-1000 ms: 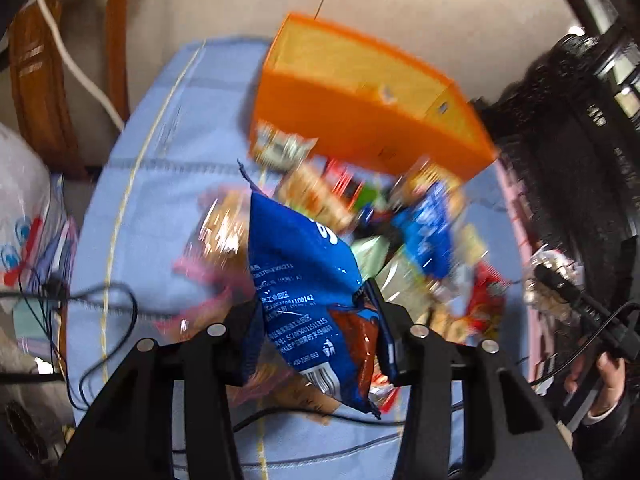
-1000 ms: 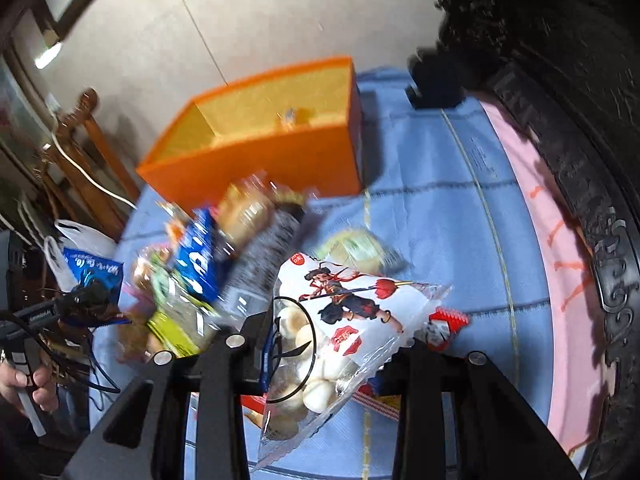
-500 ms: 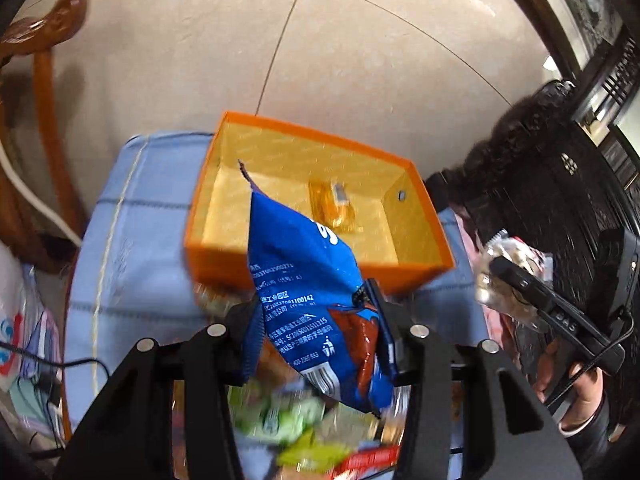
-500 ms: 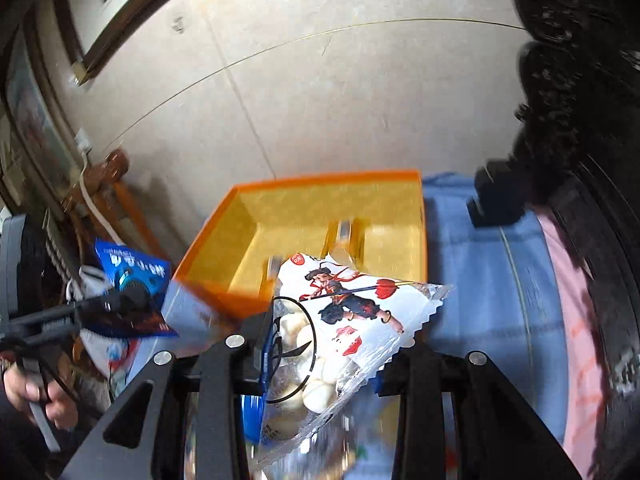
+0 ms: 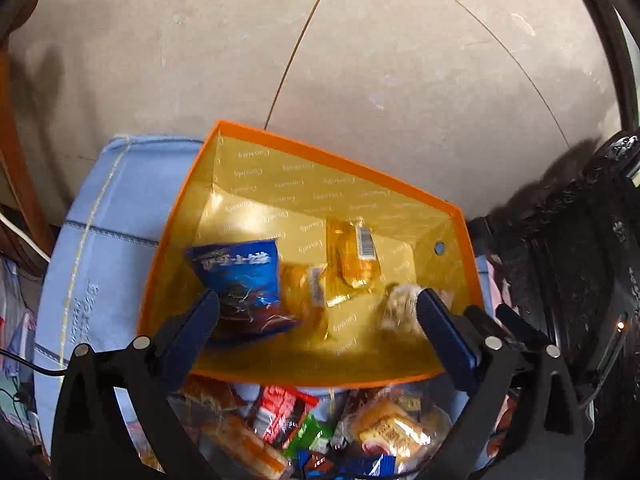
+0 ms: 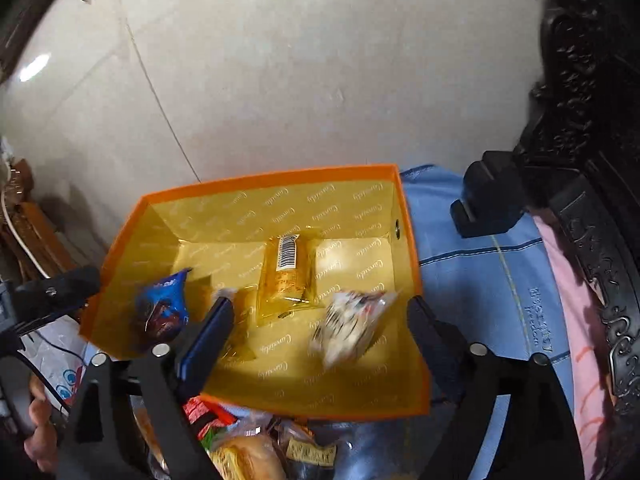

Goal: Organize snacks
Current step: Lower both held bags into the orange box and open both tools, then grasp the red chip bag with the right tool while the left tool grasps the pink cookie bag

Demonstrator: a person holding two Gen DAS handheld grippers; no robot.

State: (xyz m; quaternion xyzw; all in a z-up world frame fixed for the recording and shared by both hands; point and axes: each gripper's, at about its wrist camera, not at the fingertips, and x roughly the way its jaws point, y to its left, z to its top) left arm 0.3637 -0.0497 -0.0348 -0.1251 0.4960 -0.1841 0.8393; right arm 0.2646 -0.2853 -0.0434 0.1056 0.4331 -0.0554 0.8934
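An orange box (image 5: 464, 248) with a gold lining stands on the blue cloth; it also shows in the right wrist view (image 6: 412, 248). My left gripper (image 5: 316, 320) is open above its near side. The blue snack bag (image 5: 240, 284) lies loose in the box's left part, also seen from the right wrist (image 6: 164, 312). My right gripper (image 6: 320, 328) is open over the box. The white cartoon-print bag (image 6: 352, 328) is blurred, loose between its fingers, and shows at the left wrist view's right (image 5: 400, 308). A yellow packet (image 6: 286, 272) lies in the box's middle.
A heap of mixed snack packets (image 5: 304, 428) lies on the blue cloth (image 5: 112, 216) in front of the box. A black block (image 6: 488, 196) sits right of the box. Dark carved furniture (image 6: 592, 200) stands at the right, wooden chair parts at the left.
Both grippers moved forward over the orange box and opened. The blue bag and the white cartoon bag left the fingers and dropped into the box.
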